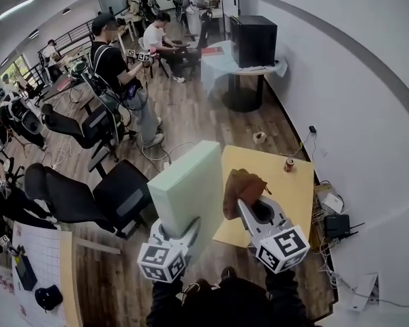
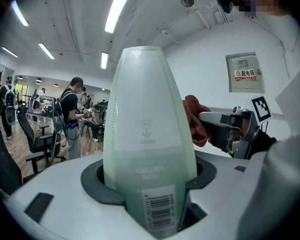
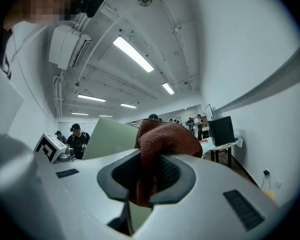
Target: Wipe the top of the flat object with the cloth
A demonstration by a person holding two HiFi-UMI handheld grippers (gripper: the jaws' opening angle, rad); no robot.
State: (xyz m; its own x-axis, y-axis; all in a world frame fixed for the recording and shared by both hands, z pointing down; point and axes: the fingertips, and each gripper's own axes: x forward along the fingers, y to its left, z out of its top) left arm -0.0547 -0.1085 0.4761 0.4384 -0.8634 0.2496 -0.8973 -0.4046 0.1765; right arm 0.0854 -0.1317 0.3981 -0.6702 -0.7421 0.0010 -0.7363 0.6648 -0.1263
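Standing on end in mid-air, a pale green file box (image 1: 187, 186) is gripped at its lower edge by the left claw (image 1: 180, 231), its broad faces upright and its far end pointing away from the person. The left gripper view shows both jaws of that claw (image 2: 150, 184) pressed against the box (image 2: 147, 134) on either side, just above a barcode label (image 2: 160, 211).

The right claw (image 1: 249, 206) is clamped on a bunched rust-brown cloth (image 1: 242, 188), held just beside the box's right-hand face (whether the two touch cannot be told). In the right gripper view the cloth (image 3: 162, 139) bulges out above the jaws that pinch it (image 3: 150, 174), with the box (image 3: 107, 139) close behind on the left.

Below both lies a yellow worktop (image 1: 296, 196) against the white wall, a small can (image 1: 288, 164) near its far edge. Black office chairs (image 1: 116, 193) stand on the wooden floor to the left, and a person in black (image 1: 112, 63) stands farther back.
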